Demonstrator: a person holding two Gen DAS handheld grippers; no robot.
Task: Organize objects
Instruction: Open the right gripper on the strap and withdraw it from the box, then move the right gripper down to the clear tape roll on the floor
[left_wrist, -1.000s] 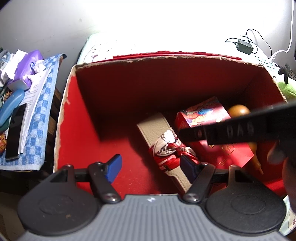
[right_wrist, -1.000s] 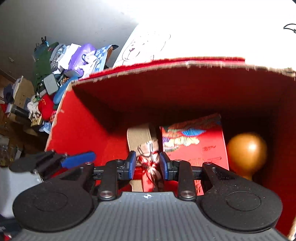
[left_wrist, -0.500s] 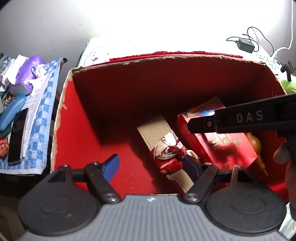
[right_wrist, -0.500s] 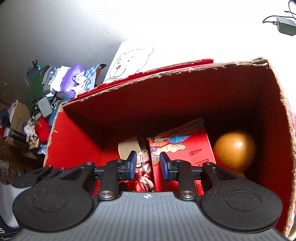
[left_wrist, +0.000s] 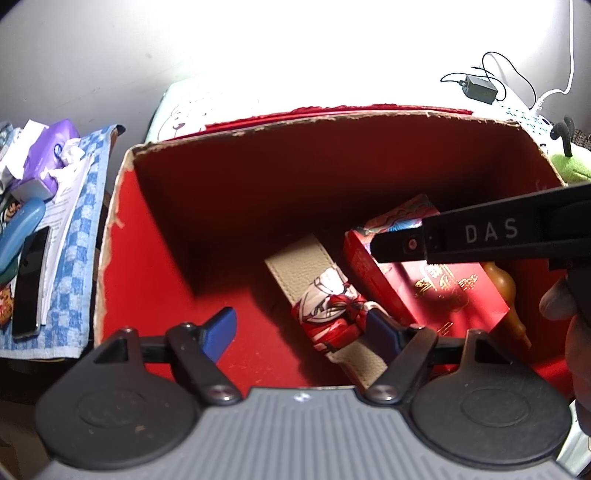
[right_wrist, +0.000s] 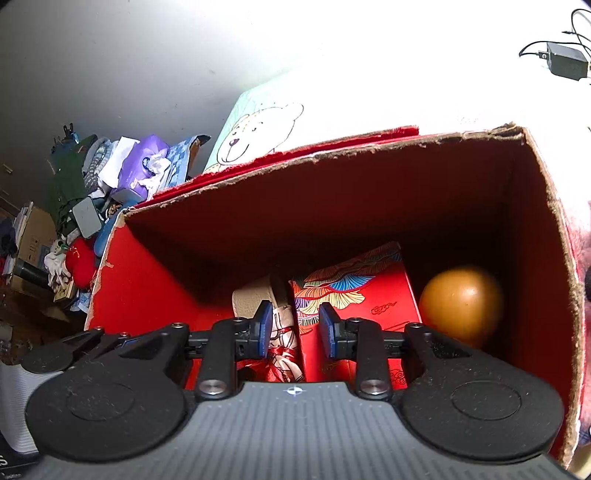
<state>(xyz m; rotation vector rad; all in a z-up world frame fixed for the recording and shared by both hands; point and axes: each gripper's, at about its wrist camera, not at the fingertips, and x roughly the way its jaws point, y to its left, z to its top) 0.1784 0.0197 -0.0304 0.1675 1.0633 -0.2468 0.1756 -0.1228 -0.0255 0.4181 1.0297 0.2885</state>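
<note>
An open red cardboard box fills both views. On its floor lies a beige strap with a red and white scarf tied round it. Beside that lie a red gift box with a flower print and a brown gourd in the right corner. My left gripper hangs open over the box's near side, its right finger close to the scarf, nothing between the pads. My right gripper is above the strap and gift box, its jaws narrowly apart and pressing on nothing. It crosses the left wrist view as a black bar.
Left of the box a blue checked cloth carries a black phone and a purple tissue pack. A bear-print cushion lies behind the box. A charger with its cable and a green plush sit at the right.
My right gripper has drawn up and back from the strap, so more of the box shows in its view. The left gripper's jaws have spread a little wider.
</note>
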